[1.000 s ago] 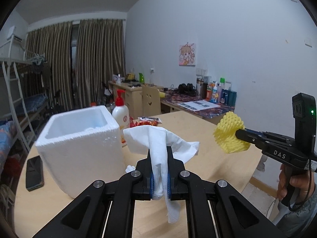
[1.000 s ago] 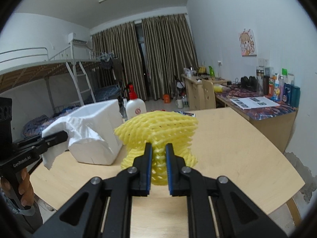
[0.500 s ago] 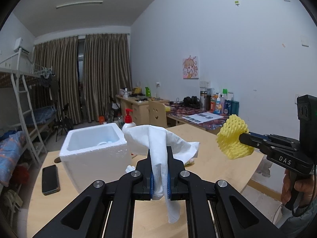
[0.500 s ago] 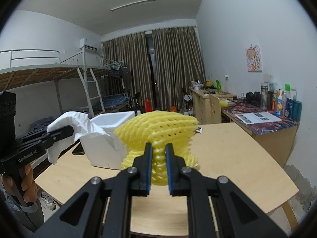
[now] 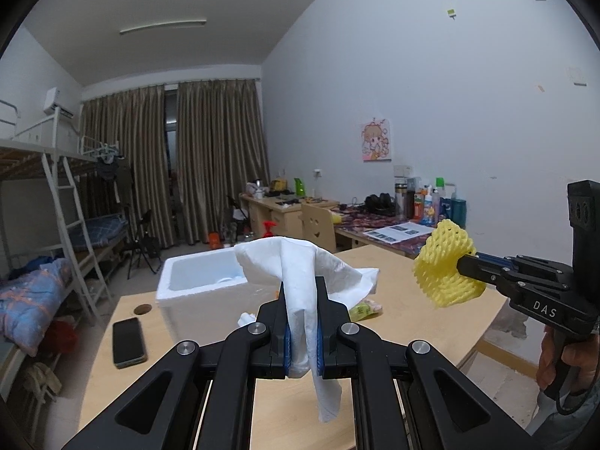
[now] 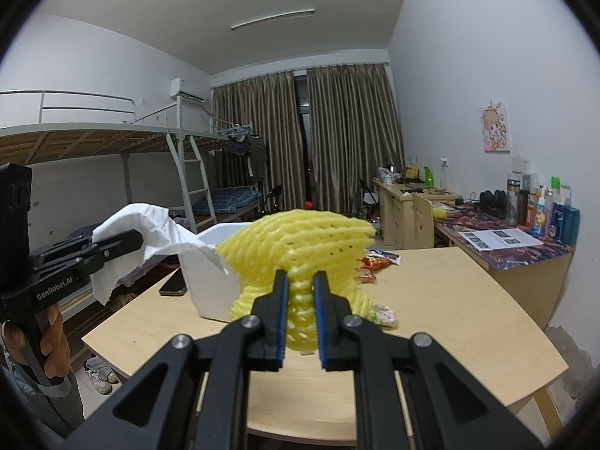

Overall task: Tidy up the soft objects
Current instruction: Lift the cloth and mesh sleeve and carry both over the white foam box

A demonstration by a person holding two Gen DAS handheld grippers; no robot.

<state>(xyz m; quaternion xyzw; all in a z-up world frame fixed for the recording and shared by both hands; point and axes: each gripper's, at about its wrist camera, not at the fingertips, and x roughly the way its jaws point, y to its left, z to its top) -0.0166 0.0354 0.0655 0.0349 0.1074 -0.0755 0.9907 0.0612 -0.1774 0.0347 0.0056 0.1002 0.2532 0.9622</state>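
I've lifted both tongs higher above the worktop in the last second, left tongs clenched on the tissue, right tongs on the foam net, so both seem ready to drop into the box.

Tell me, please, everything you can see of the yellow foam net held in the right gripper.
The yellow foam net is a soft, spongy mesh sleeve, pale yellow, with a lattice of small holes. It is pinched at its middle by the right gripper, whose blue-padded fingers squeeze it so that it fans out wide above them and bulges below. It is held in the air above the wooden table, touching nothing but the fingers. From the left wrist view it looks like a crumpled fan at the fingertips.
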